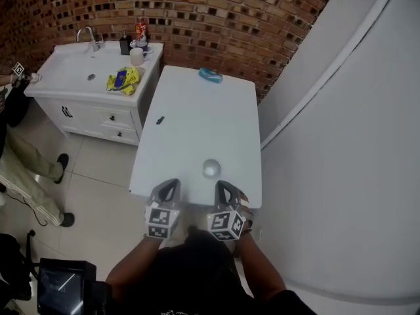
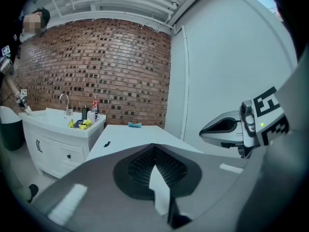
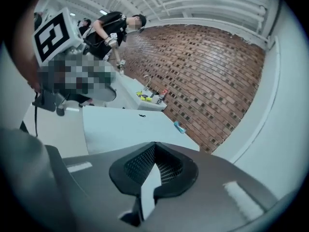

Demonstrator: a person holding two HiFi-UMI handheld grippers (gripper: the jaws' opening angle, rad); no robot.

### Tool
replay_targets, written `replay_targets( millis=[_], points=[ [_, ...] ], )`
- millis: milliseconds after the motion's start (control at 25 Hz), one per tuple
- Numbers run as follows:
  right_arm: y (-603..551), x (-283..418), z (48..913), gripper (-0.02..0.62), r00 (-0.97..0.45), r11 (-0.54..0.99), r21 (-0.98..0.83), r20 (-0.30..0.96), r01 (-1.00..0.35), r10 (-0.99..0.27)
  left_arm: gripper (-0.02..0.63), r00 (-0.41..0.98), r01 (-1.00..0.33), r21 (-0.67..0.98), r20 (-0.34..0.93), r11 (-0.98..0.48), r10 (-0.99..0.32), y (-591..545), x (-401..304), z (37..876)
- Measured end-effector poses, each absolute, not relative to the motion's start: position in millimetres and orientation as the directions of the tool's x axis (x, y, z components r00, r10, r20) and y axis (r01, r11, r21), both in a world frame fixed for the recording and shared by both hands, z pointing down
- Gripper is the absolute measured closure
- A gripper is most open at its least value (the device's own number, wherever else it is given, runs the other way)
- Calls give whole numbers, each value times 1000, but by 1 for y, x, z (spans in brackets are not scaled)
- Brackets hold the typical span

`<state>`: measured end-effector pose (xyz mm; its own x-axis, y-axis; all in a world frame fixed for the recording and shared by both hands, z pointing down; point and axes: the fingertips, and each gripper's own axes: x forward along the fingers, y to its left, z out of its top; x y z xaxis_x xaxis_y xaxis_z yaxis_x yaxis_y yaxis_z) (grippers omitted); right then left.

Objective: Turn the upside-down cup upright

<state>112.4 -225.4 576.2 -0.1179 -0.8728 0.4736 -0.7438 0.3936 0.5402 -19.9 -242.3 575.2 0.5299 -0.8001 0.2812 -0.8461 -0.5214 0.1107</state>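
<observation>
A small clear cup (image 1: 210, 168) stands on the white table (image 1: 197, 120) near its front edge; from above I cannot tell which way up it is. My left gripper (image 1: 171, 185) and right gripper (image 1: 224, 186) hang side by side just in front of that edge, short of the cup and apart from it. Both are shut with nothing between the jaws, as the left gripper view (image 2: 154, 151) and the right gripper view (image 3: 154, 152) show. The cup is hidden in both gripper views. The right gripper (image 2: 227, 127) shows at the right of the left gripper view.
A blue object (image 1: 210, 75) lies at the table's far edge and a small dark item (image 1: 160, 120) at its left side. A white sink cabinet (image 1: 98, 84) with bottles and yellow packets stands at left. A white curved wall (image 1: 341, 143) is close on the right. A person's leg (image 1: 26, 163) is far left.
</observation>
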Motion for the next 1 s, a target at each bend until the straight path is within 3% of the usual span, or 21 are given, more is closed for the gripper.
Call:
replay_targets(
  millis=[280,640,1000],
  points=[
    [-210,116,565,583,-93,253,380,392,-890,-915,612,550,-832,106,278,-544,-788,-228,-17,573],
    [-167,111,555,583,-127,142,21,345,-990,-930,612,594,-800,109,281,-590,-754,-197,-13,564],
    [-130,110,561,583,-132,150,30,337,-988,-932,612,621,-777,87,268,-624,-736,-174,-5,560]
  ],
)
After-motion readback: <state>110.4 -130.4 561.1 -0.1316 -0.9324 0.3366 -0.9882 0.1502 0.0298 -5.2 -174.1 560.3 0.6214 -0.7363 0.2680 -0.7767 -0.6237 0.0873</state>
